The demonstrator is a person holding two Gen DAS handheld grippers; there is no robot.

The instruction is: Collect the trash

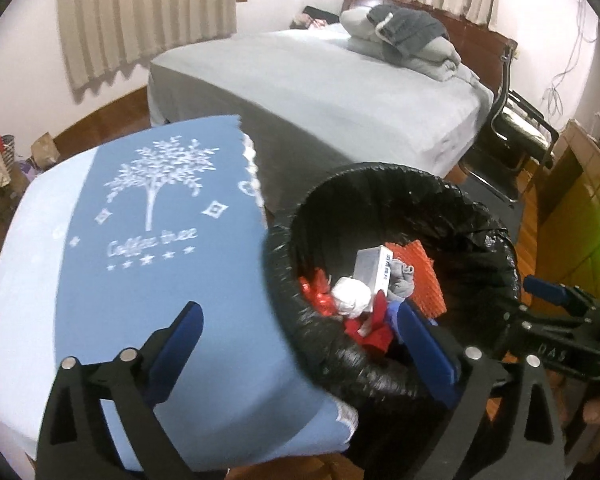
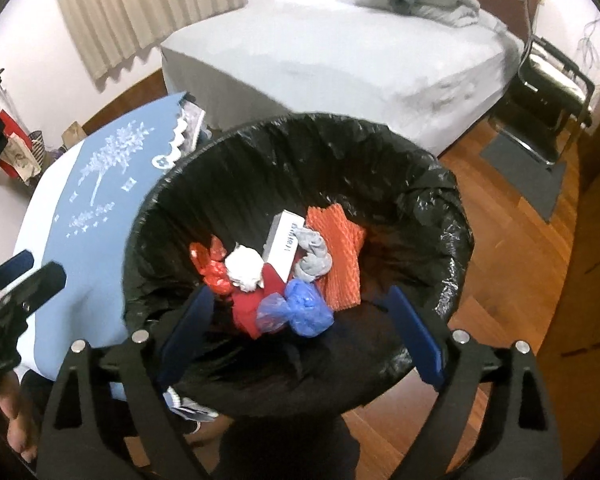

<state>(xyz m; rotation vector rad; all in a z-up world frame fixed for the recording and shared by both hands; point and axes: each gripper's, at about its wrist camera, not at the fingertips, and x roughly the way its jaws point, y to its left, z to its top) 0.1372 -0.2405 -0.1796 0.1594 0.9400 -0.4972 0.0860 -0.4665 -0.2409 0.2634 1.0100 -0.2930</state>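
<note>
- The right gripper point(image 2: 300, 320), black with 2 blue-padded fingers, stands wide apart with nothing between its pads; it points steeply down into the round bin lined with a crinkled black plastic bag point(image 2: 440, 208).
- The bin's mouth lies straight ahead of and below the right gripper, and both fingertips hang over the near part of its rim.
- Just ahead of the right fingertips, between them, a crumpled blue plastic bag point(image 2: 300, 312) lies in the bin on top of a piece of red cloth or paper point(image 2: 248, 304).
- Farther ahead lie a crumpled white paper ball point(image 2: 244, 268), a shiny red wrapper point(image 2: 212, 268), a white rectangular carton point(image 2: 284, 240), a twisted grey rag point(image 2: 314, 256) and an orange foam net sleeve point(image 2: 340, 248).
- The left gripper point(image 1: 300, 332), of the same make, is also spread wide and empty.
- Its right finger point(image 1: 424, 348) hangs over the bin's near rim, while its left finger point(image 1: 176, 348) is over a round table covered by a blue cloth with a white tree print point(image 1: 152, 240).
- From the left gripper the bin point(image 1: 480, 216) lies ahead and to the right, the table ahead and to the left; bin and table stand just beside each other.
- Beyond both, well apart, stands a bed with a pale grey sheet point(image 1: 340, 92).
</note>
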